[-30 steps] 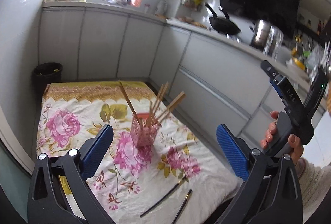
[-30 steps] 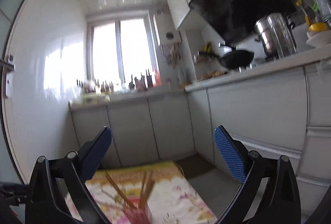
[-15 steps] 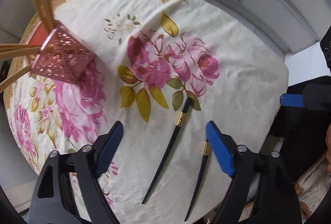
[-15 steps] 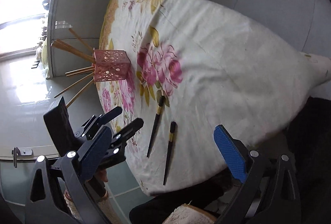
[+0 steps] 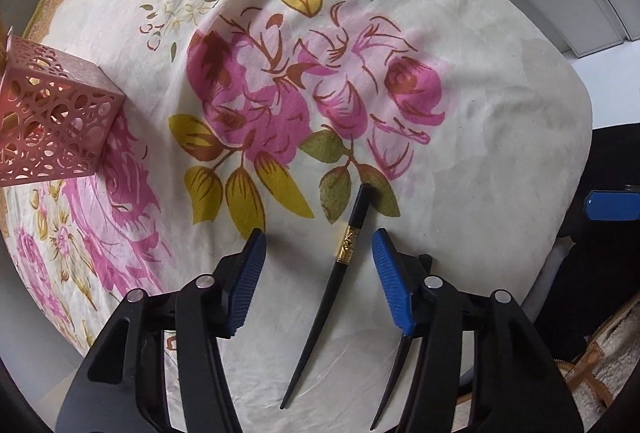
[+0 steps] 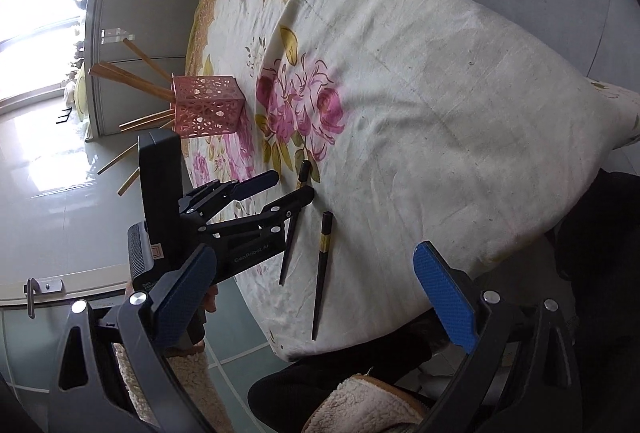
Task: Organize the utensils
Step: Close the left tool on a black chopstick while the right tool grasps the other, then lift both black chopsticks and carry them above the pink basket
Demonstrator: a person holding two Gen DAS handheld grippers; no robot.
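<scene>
While my left gripper (image 5: 318, 253) hangs low over the near edge of the cloth (image 5: 460, 81), its blue pads (image 5: 390, 273) stand apart on either side of one black chopstick (image 5: 344, 245), not touching it. That chopstick lies flat, its thick end on a printed leaf and its thin tip pointing toward the near edge. A second chopstick (image 6: 322, 265) lies just beside it, closer to the edge on my right; in the left wrist view my right finger hides most of it. From the right wrist view my left gripper (image 6: 290, 187) shows with its jaws spread over the first chopstick (image 6: 304, 171).

My right gripper (image 6: 316, 285) is held off the near edge, fingers wide apart and holding nothing.

Toward the left edge of the cloth stands the pink holder (image 6: 208, 105), upright, with wooden chopsticks (image 6: 128, 77) fanning out of its top, well apart from the two black ones.
</scene>
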